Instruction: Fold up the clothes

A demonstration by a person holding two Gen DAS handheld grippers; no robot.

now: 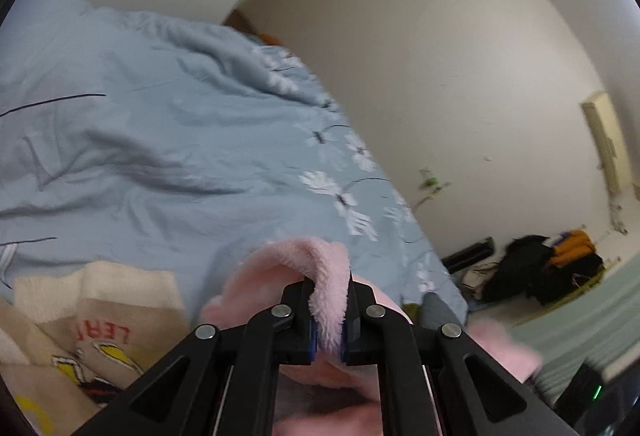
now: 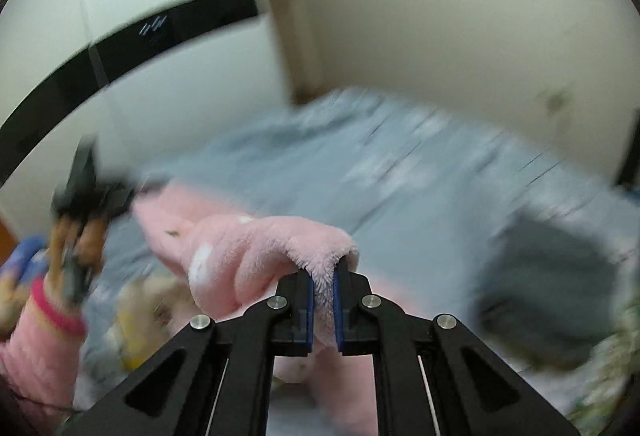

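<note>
A fluffy pink fleece garment point(image 1: 288, 268) is pinched between the blue pads of my left gripper point(image 1: 329, 292), which is shut on a fold of it above the bed. In the right wrist view the same pink garment point(image 2: 240, 248) stretches from my right gripper point(image 2: 323, 276), shut on another edge, leftward to the other gripper point(image 2: 86, 192) held by a hand with a pink sleeve point(image 2: 44, 328). The garment hangs lifted between the two grippers. This view is motion-blurred.
A light blue floral duvet point(image 1: 160, 140) covers the bed. A beige printed garment point(image 1: 96, 320) lies at lower left. A dark grey cloth point(image 2: 548, 288) lies on the bed at right. Dark bags and clothes point(image 1: 536, 272) sit on the floor by the wall.
</note>
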